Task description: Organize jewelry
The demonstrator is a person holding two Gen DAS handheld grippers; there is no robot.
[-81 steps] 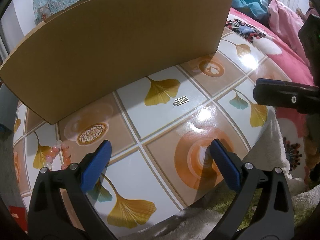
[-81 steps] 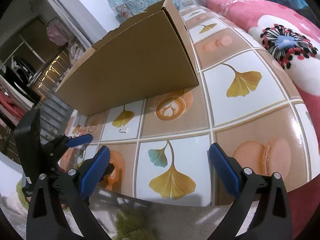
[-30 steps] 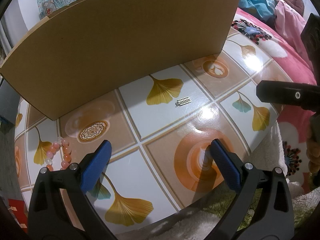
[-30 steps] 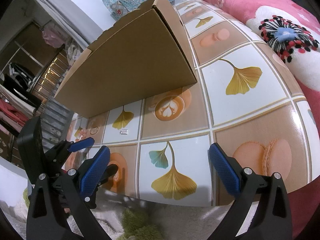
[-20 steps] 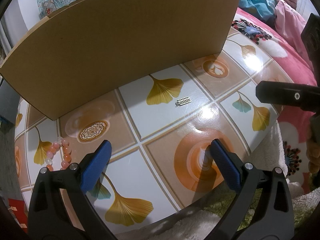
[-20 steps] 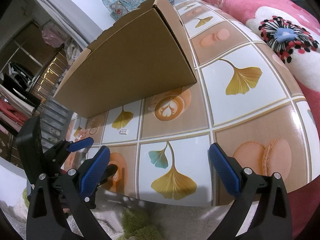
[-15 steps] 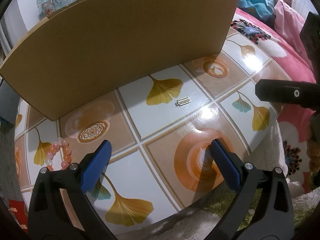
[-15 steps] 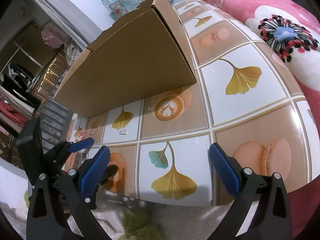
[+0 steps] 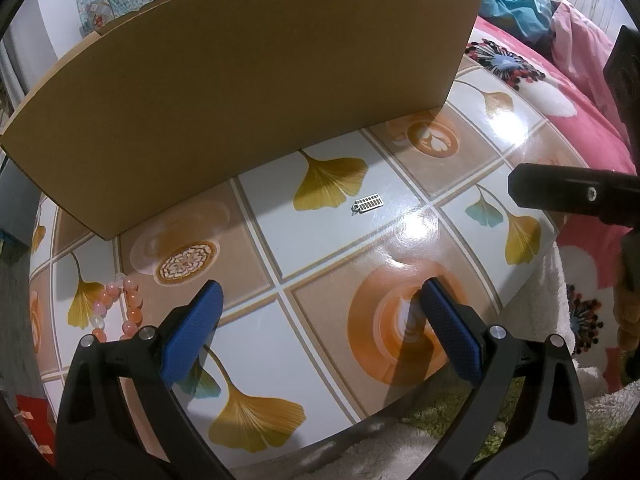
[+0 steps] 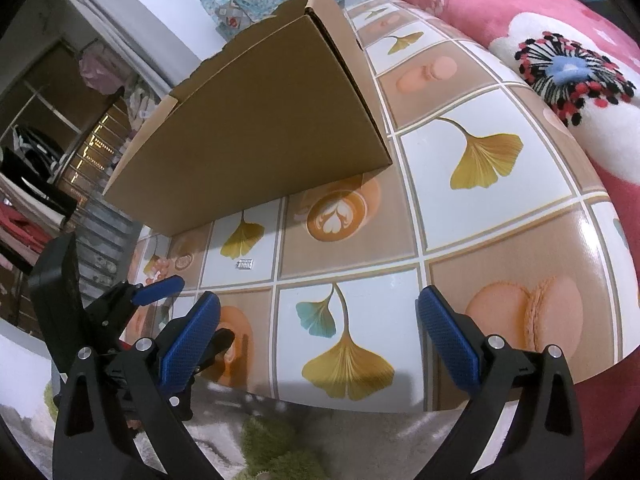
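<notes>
A small silver charm (image 9: 367, 204) lies on the tiled table (image 9: 280, 240), in front of a brown cardboard box (image 9: 240, 64). A pink bead bracelet (image 9: 120, 308) lies at the table's left edge. My left gripper (image 9: 320, 328) is open and empty above the table's near edge, short of the charm. My right gripper (image 10: 318, 336) is open and empty over the near edge further right. In the right wrist view the charm (image 10: 244, 265) and the beads (image 10: 158, 268) lie far left, in front of the box (image 10: 260, 132). The left gripper (image 10: 152, 292) shows there too.
A pink flowered quilt (image 10: 560, 40) lies along the table's right side. White fleece and a green rug (image 9: 440, 412) lie below the near edge. Shelves and hanging clothes (image 10: 48, 140) stand at the far left.
Both grippers have held nearly still with only slight drift. The charm, the beads and the box have not moved.
</notes>
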